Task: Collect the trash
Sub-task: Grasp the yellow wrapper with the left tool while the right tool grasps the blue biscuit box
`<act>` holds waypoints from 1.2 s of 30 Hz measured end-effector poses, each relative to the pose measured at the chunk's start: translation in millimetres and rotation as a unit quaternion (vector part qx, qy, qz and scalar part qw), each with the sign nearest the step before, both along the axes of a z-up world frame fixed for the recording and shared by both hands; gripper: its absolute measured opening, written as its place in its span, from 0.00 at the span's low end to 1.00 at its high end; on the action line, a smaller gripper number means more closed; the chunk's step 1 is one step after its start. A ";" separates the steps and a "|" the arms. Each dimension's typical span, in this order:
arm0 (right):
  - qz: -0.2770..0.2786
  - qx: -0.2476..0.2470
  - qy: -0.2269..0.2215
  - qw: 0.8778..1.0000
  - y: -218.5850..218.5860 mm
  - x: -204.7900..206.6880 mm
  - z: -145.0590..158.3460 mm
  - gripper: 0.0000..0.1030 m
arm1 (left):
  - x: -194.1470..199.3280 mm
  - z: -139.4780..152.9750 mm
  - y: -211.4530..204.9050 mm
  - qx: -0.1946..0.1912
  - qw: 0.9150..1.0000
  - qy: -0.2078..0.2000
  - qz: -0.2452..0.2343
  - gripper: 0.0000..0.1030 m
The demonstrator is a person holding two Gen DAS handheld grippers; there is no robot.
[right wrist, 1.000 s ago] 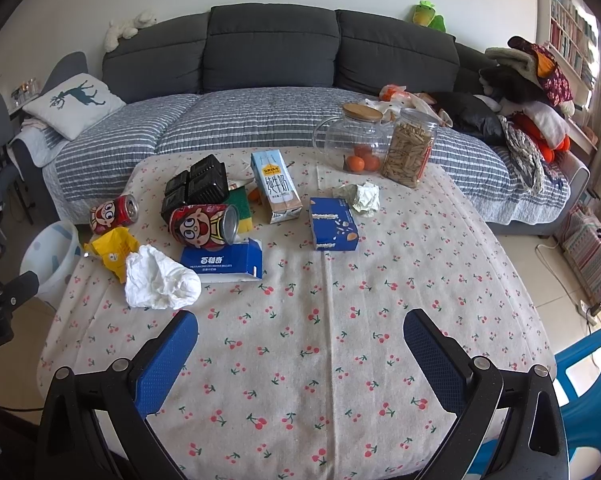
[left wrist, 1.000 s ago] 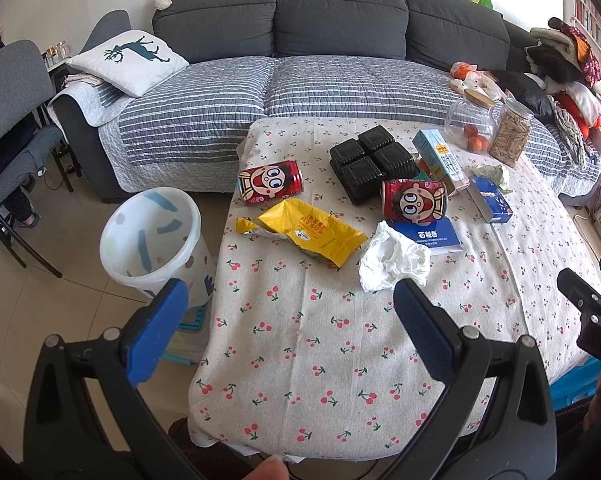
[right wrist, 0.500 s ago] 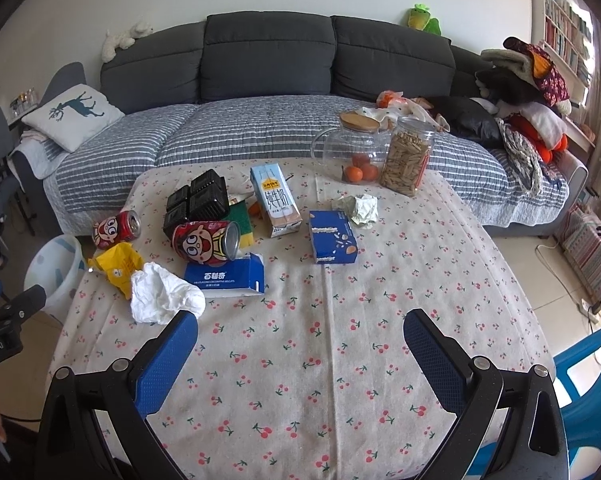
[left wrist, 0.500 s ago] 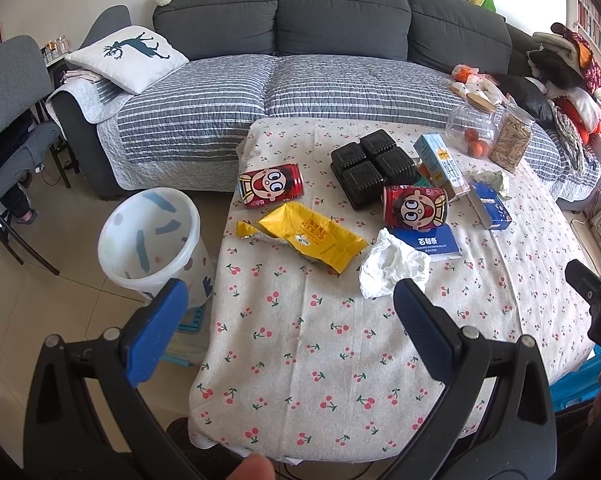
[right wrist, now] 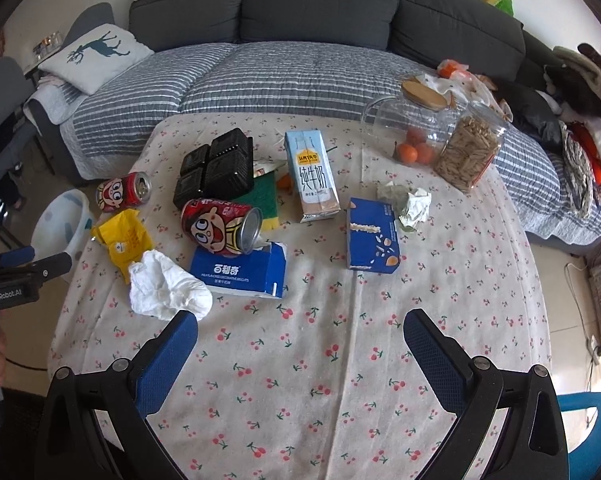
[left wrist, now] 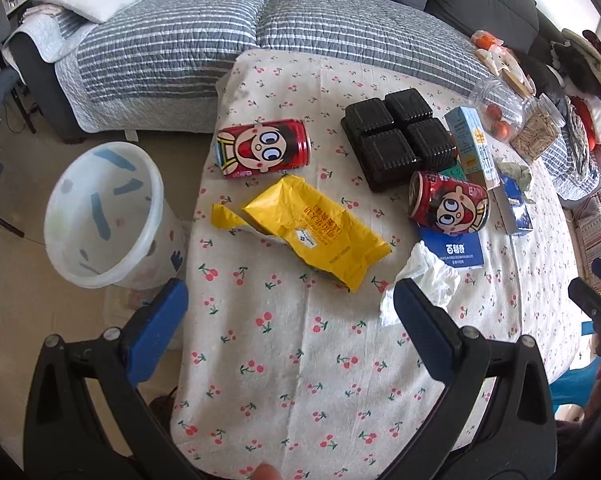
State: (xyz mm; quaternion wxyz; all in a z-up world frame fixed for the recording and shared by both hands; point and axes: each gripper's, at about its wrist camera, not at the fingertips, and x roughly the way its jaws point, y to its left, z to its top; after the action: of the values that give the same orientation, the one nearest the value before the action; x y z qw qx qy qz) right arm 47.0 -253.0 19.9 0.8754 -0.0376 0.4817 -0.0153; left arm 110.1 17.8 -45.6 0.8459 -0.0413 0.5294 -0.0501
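Litter lies on the cherry-print tablecloth [left wrist: 284, 360]: a yellow snack bag [left wrist: 316, 236], two red cartoon cans [left wrist: 262, 148] [left wrist: 448, 208], a crumpled white tissue [left wrist: 424, 284], a black plastic tray [left wrist: 400, 140], a milk carton [right wrist: 310, 176], blue boxes [right wrist: 238, 274] [right wrist: 372, 236] and a crumpled wrapper [right wrist: 410, 204]. A white waste bin [left wrist: 104, 216] stands on the floor left of the table. My left gripper [left wrist: 284, 308] hovers open just short of the yellow bag. My right gripper [right wrist: 300, 336] is open over bare cloth, its left finger near the tissue [right wrist: 166, 286].
A grey sofa [right wrist: 300, 12] with a striped quilt runs behind the table. Two glass jars [right wrist: 468, 152] with oranges and snacks stand at the back right. Clothes pile on the sofa's right end. A blue chair [right wrist: 588, 416] sits at the near right.
Both grippers have moved forward and down toward the table. The yellow bag and tissue now sit much nearer the left gripper's fingers. Nothing has been grasped.
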 end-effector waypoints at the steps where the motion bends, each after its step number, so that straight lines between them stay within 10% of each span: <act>1: -0.013 0.008 0.005 1.000 -6.9 6.1 -6.8 1.00 | 6.8 -5.3 -1.6 -0.008 1.000 0.010 0.005 0.99; 15: -0.122 0.047 0.037 0.991 -64.3 73.1 -29.2 1.00 | 69.2 -57.9 -43.3 0.023 0.995 0.064 0.066 0.94; 31: -0.167 0.084 0.078 0.979 -117.1 104.9 -86.2 1.00 | 55.1 -56.4 -44.0 0.020 0.998 0.048 0.024 0.27; 36: -0.153 0.084 0.082 0.981 -108.2 111.3 -98.4 0.89 | 48.3 -51.5 -40.8 0.012 0.999 0.043 0.007 0.21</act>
State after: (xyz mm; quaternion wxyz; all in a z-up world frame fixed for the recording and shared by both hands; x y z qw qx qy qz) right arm 158.4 -361.3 -78.5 0.8203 0.1087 0.5516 -0.1052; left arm 158.4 -23.0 -97.1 0.8232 -0.0368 0.5653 -0.0363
